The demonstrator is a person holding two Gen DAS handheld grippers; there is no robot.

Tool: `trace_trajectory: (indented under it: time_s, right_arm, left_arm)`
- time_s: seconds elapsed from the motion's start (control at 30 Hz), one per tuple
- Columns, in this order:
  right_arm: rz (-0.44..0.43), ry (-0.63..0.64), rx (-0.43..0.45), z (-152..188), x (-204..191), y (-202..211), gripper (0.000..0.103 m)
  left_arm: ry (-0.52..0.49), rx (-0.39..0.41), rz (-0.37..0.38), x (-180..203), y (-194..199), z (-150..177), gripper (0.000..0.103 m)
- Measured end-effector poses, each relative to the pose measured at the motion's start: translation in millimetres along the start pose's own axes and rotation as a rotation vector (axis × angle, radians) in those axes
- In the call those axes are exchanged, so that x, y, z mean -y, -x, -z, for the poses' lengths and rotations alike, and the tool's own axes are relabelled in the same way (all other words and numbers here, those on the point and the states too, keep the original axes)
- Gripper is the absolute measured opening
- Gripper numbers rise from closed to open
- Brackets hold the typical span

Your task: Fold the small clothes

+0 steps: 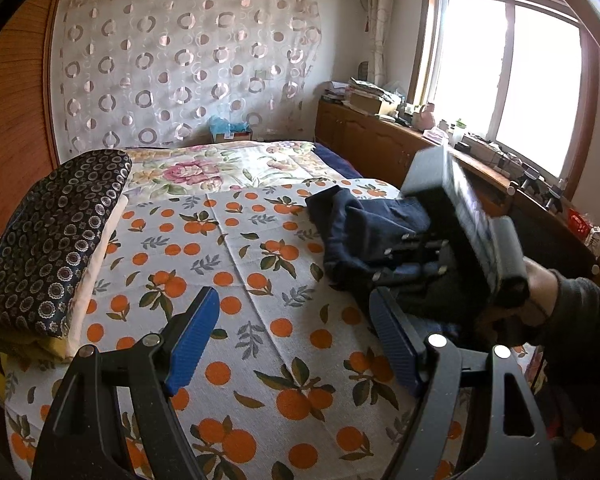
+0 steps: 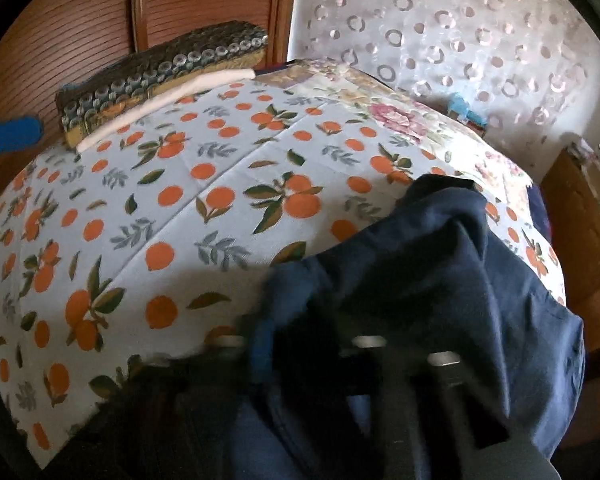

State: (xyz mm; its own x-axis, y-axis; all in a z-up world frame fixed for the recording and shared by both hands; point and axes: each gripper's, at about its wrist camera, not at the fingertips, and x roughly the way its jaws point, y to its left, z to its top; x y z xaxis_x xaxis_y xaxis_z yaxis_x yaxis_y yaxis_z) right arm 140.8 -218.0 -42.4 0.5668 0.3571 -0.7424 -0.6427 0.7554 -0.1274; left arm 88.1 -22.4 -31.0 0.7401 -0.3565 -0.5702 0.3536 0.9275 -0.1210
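A dark navy garment [image 1: 364, 232] lies bunched on the right side of the orange-print bedspread [image 1: 240, 264]. My left gripper [image 1: 296, 332] is open and empty, its blue pads above the bedspread, left of the garment. My right gripper [image 1: 416, 256] shows in the left wrist view, held by a hand, its fingers down in the garment. In the right wrist view the navy garment [image 2: 440, 272] drapes over the gripper and hides its fingertips, so I cannot tell if they are closed on the cloth.
A stack of folded cloth with a dark circle-print piece on top [image 1: 56, 232] sits at the bed's left edge. A wooden cabinet [image 1: 384, 140] with clutter runs under the window on the right. A floral quilt [image 1: 228, 164] covers the far end.
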Motion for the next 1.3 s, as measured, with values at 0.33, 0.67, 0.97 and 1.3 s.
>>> trace_trajectory:
  time_s: [0.33,0.67,0.97,1.3]
  right_arm:
    - [0.159,-0.207,0.210,-0.4,83.2,75.3,0.009]
    - [0.343,-0.332,0.124,15.5,172.9,67.1,0.008]
    - [0.459,-0.419,0.017,-1.9,179.7,29.7,0.015]
    - [0.350,-0.382,0.076,40.8,122.7,79.1,0.038]
  left_arm:
    - [-0.013,-0.013,0.025,11.3,-2.4,3.8,0.078]
    - [-0.027,-0.033,0.045,21.1,-9.3,6.0,0.078]
    - [-0.035,-0.051,0.059,27.0,-13.7,9.5,0.078]
    - [-0.063,-0.075,0.096,47.0,-22.1,13.9,0.078]
